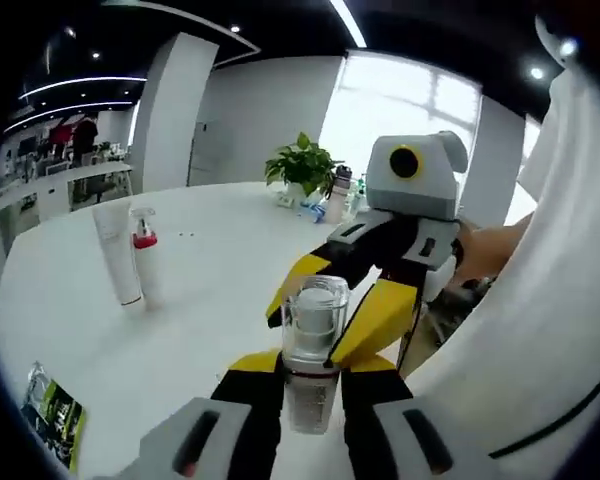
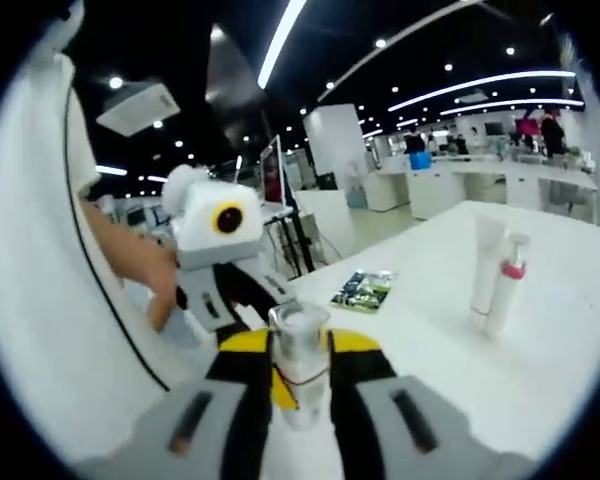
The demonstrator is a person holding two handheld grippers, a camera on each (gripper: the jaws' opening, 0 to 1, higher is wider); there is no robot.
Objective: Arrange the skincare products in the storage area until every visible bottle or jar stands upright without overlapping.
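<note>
You have both grippers on one clear pump bottle [image 1: 312, 350], held up off the white table [image 1: 200, 290]. In the left gripper view, your left gripper [image 1: 310, 400] has its jaws closed against the bottle's lower body, and your right gripper [image 1: 342, 305] comes in from the far side, its yellow-and-black jaws flanking the clear cap. In the right gripper view the same bottle [image 2: 300, 360] sits pinched between your right gripper's [image 2: 300, 385] jaws, with the left gripper [image 2: 242, 300] reaching in from behind it, yellow tips at the bottle's sides.

Taking the bottle as your landmark: the left gripper view shows a white tube [image 1: 115, 250] and a slim bottle with a red collar [image 1: 145, 255] standing upright side by side, well beyond it to the left. This view also shows a potted plant [image 1: 302, 165] with small items beside it at the table's far edge, and a green packet [image 1: 52, 412] lying flat, near left.

The right gripper view puts that tube [image 2: 485, 265] and red-collared bottle [image 2: 508, 280] to the bottle's right, with the packet [image 2: 365, 288] just beyond it. Your sleeve [image 2: 40, 300] fills the left side.
</note>
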